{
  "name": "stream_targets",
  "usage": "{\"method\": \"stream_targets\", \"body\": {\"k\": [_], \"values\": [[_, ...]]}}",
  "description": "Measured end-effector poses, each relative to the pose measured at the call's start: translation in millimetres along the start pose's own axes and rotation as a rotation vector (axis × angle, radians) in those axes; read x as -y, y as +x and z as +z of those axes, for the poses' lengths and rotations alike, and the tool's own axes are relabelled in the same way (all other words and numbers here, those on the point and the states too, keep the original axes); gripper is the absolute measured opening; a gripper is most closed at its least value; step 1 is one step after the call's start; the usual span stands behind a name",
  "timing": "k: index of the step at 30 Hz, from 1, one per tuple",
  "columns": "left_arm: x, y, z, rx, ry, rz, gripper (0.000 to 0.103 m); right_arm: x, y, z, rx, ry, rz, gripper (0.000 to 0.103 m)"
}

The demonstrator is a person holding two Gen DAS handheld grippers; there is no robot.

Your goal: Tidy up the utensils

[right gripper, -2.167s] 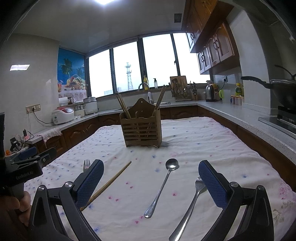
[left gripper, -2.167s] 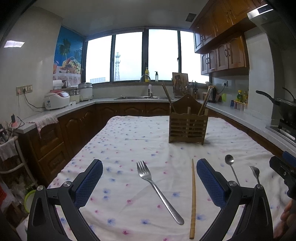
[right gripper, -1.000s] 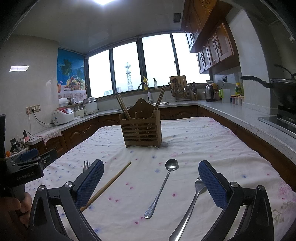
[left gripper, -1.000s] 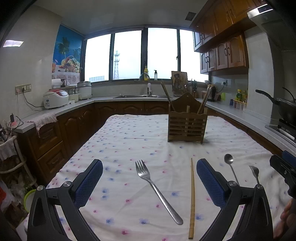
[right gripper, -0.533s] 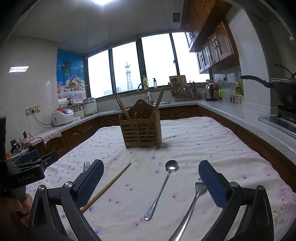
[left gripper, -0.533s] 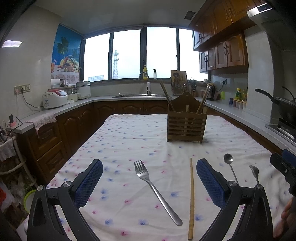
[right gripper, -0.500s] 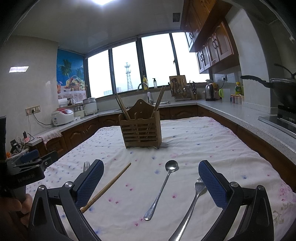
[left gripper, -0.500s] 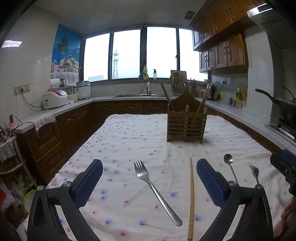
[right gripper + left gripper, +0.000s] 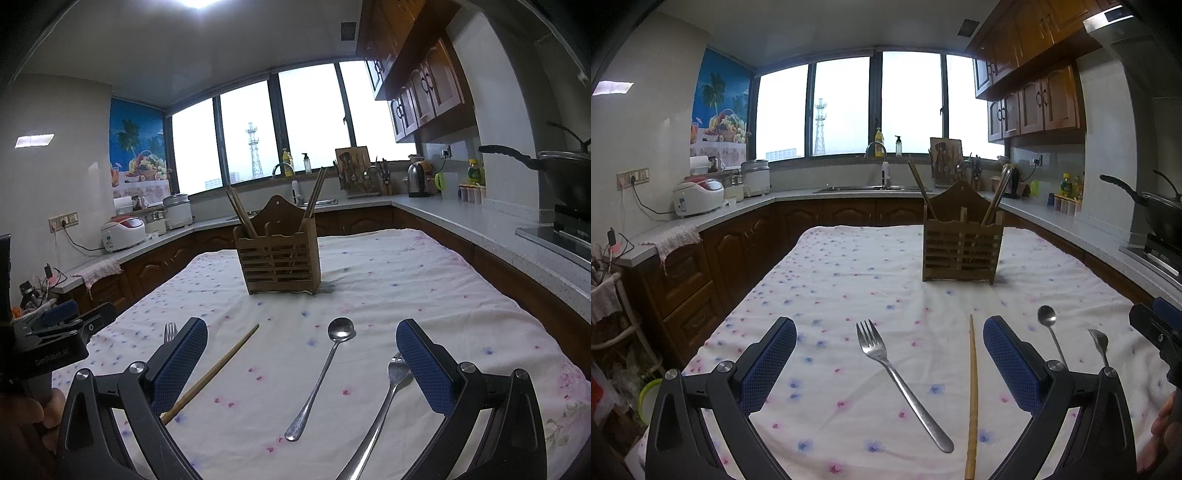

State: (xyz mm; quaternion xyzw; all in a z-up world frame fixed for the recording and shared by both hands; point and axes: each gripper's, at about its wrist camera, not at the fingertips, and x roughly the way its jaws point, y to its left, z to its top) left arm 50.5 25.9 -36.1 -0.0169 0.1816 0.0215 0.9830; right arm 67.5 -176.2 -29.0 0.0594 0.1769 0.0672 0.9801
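Note:
A slatted wooden utensil holder (image 9: 962,249) (image 9: 279,264) stands mid-table with chopsticks leaning in it. On the flowered cloth lie a steel fork (image 9: 901,380), a single wooden chopstick (image 9: 972,391) (image 9: 214,373), a spoon (image 9: 1051,332) (image 9: 321,373) and a second fork (image 9: 1100,345) (image 9: 380,406). My left gripper (image 9: 889,363) hovers open over the first fork, whose tines (image 9: 170,332) show in the right wrist view. My right gripper (image 9: 301,365) is open above the spoon, nothing between its pads.
The table's cloth (image 9: 849,280) ends at edges on both sides, with wooden cabinets and grey counters around. A rice cooker (image 9: 698,195) sits left, a sink (image 9: 875,188) at the back, a wok (image 9: 565,173) on the stove right. A hand (image 9: 26,417) holds the left gripper.
Both views have shifted only slightly; the holder sits a touch further left in the left wrist view. Nothing on the table has moved and both grippers stay open.

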Motion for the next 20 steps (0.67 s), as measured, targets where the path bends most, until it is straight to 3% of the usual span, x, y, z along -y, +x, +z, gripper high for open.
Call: {"method": "stream_targets", "body": {"k": [20], "values": [[5.5, 7.8, 6.9, -0.019, -0.006, -0.008, 0.102, 4.5, 7.0, 1.8, -0.02, 0.01, -0.006, 0.103]]}}
